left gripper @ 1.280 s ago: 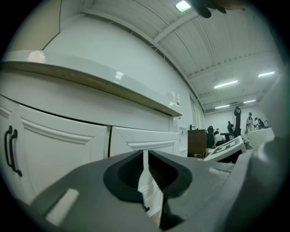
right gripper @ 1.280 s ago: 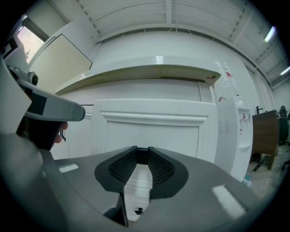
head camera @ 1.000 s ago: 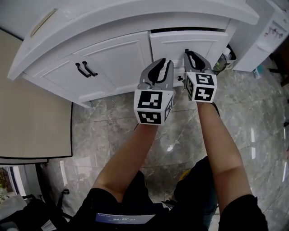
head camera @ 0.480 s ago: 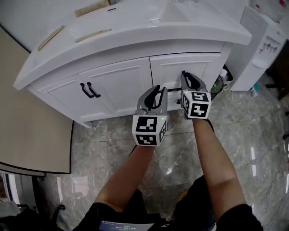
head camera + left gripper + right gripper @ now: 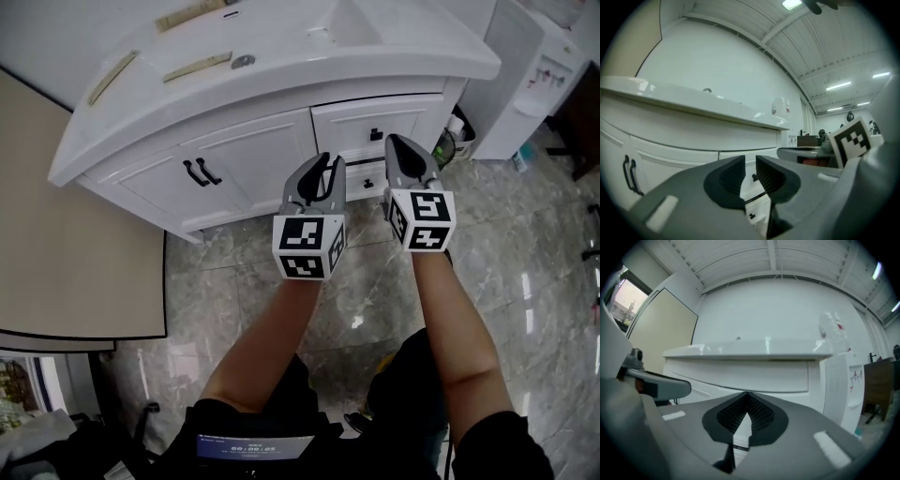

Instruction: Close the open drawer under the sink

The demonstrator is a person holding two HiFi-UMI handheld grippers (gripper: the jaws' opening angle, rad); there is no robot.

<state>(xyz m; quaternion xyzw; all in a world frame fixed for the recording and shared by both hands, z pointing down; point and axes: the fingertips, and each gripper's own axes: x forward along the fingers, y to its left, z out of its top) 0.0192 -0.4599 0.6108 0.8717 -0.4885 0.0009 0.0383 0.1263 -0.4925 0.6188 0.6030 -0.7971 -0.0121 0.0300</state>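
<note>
The white vanity (image 5: 244, 141) under the sink (image 5: 361, 23) has two drawers at its right. The upper drawer (image 5: 347, 127) carries a black knob (image 5: 376, 134), and its front looks level with the cabinet doors. The lower drawer (image 5: 367, 171) shows between my two grippers. My left gripper (image 5: 325, 161) is slightly open and empty, pointing at the drawers from a short way off. In the left gripper view its jaws (image 5: 750, 161) frame the upper knob (image 5: 754, 177). My right gripper (image 5: 394, 141) is shut and empty in front of the upper drawer, and its tips (image 5: 747, 394) meet.
Two cabinet doors with black handles (image 5: 202, 172) are to the left. Flat wooden sticks (image 5: 197, 66) and a small round piece (image 5: 243, 61) lie on the countertop. A white appliance (image 5: 539, 75) and a bin (image 5: 457, 136) stand at the right, a beige panel (image 5: 66, 244) at the left. The floor is grey marble (image 5: 525, 253).
A second ago the upper drawer stood out with a dark gap above it and the right gripper was against its front. Now the front sits level and both grippers have drawn back.
</note>
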